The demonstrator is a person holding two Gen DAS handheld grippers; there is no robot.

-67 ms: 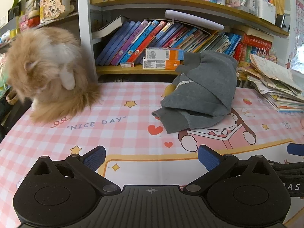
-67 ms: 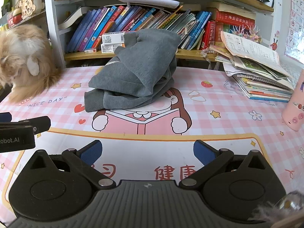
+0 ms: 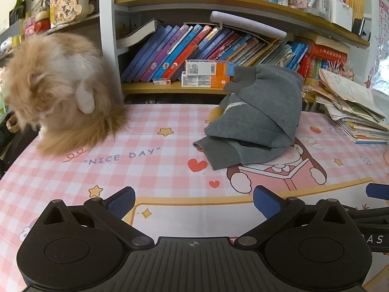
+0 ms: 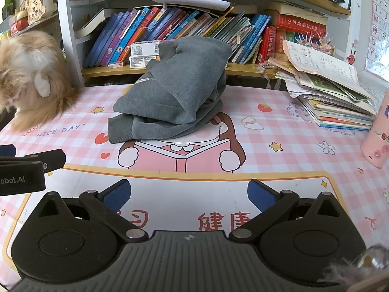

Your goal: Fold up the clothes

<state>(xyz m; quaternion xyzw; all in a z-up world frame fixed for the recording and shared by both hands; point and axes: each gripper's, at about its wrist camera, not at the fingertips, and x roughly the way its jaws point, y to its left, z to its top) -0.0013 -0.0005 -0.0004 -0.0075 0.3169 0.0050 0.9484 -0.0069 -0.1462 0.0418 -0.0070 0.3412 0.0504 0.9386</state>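
Note:
A grey sweatshirt (image 3: 257, 121) lies in a rumpled, folded heap at the back of the pink checked table mat, leaning against the bookshelf; it also shows in the right wrist view (image 4: 177, 97). My left gripper (image 3: 194, 203) is open and empty, low over the mat, well in front and left of the sweatshirt. My right gripper (image 4: 189, 194) is open and empty, in front of the sweatshirt. The left gripper's side shows at the left edge of the right wrist view (image 4: 26, 168).
A fluffy orange cat (image 3: 58, 92) sits on the mat's far left. A bookshelf (image 3: 218, 48) runs behind the table. A stack of books and papers (image 4: 333, 97) lies at the far right. A pink cup (image 4: 376, 136) stands at the right edge.

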